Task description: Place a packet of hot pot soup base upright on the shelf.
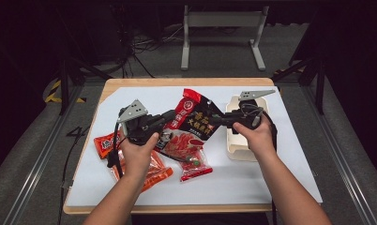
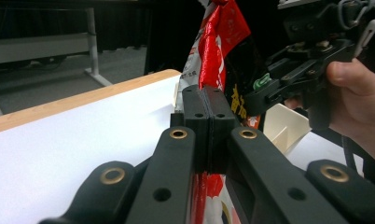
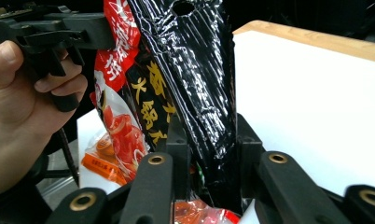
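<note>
High view: white-covered wooden table (image 1: 252, 187), grey floor (image 1: 32, 140), seemingly dark surroundings.

Red-and-black packet (image 1: 192, 123), orange packet (image 1: 147, 166), cream box (image 1: 237, 143).

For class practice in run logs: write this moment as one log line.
left gripper: shut on red-black pouch | right gripper: shut on pouch | pouch: held above table | beige box: beside pouch

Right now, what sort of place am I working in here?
Probably a lab or recording workspace, not a kitchen: a white-topped table on a dark carpeted floor, loose cables behind it, a bare metal stand, and yellow-black hazard tape at the left.
</note>
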Tool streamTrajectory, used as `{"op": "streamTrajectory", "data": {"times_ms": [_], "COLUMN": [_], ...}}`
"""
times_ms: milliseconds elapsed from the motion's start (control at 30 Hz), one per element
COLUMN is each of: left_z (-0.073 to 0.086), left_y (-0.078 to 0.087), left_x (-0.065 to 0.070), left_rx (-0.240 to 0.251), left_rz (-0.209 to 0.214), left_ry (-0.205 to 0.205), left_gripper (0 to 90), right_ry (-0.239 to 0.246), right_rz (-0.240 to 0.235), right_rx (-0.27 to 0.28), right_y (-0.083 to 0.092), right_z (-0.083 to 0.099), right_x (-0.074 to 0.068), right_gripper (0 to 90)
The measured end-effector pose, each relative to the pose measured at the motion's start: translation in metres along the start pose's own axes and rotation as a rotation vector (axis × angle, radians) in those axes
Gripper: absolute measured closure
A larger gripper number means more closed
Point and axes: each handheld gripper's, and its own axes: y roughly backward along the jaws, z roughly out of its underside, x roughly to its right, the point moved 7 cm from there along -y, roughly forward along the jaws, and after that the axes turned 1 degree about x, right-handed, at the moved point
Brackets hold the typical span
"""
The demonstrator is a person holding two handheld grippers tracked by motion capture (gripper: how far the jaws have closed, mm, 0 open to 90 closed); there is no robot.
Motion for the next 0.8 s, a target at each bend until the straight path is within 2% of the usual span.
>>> {"op": "streamTrajectory", "data": {"times_ms": [267,600,800], "left_z": [-0.001,0.000,-0.002], "left_y": [0.001,-0.002,0.000], "left_x": [0.001,0.002,0.000], "left_rx": [0.005,-0.011,-0.013], "left_rz": [0.001,0.005,-0.015], "left_ry": [-0.009,-0.021,-0.034], "left_gripper": [89.8,88.6,86.4], "right_ry": [0.071,0.087,0.109], "right_rz": [0.051,0.080,0.109], "right_rx": [0.008,-0.011,-0.013], "right_y": [0.010,0.019,0.025], "right_z": [-0.015,-0.026,-0.032], "right_x": [-0.008,-0.013,-0.015], "right_gripper": [78.9,80.9,81.3]}}
